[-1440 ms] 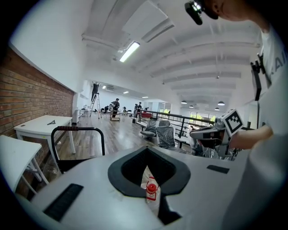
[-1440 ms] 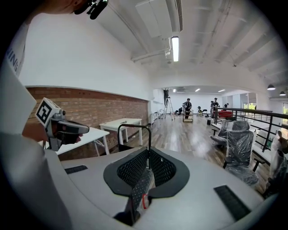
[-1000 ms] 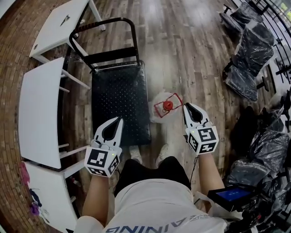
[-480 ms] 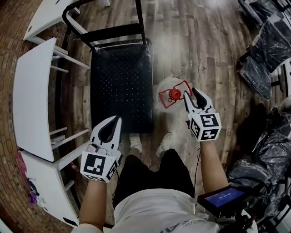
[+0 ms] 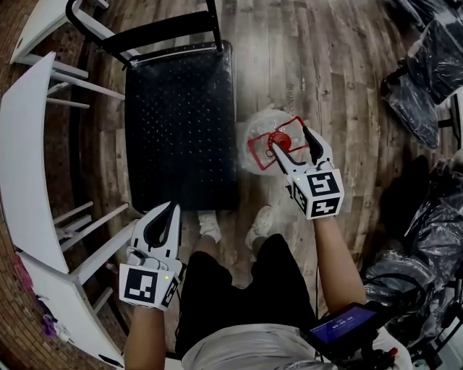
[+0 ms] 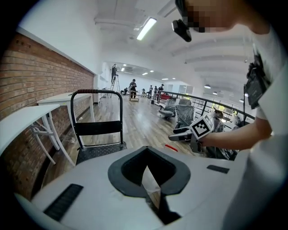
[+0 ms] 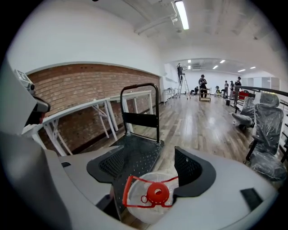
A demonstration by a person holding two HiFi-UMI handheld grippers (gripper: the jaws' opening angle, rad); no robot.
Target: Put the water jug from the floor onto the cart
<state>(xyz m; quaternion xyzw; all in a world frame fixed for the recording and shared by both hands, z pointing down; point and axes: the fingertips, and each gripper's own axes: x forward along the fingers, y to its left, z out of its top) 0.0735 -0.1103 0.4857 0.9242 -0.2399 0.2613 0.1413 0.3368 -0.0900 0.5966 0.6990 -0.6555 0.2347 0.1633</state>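
One water jug (image 5: 262,136) with one red cap (image 5: 281,139) stands on the floor (image 5: 325,72), just beside the single black cart (image 5: 177,123). The right claw (image 5: 289,139) has just been opening, its jaws spread around the cap. The left claw (image 5: 172,207) is closed and empty.

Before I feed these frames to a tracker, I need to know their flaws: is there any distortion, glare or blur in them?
Head view: sharp, but fisheye bends the white table edge. Right gripper view: black rounded corners, a bright ceiling light, the water jug crisp up close. Left gripper view: same dark corners, sheen on the floor.
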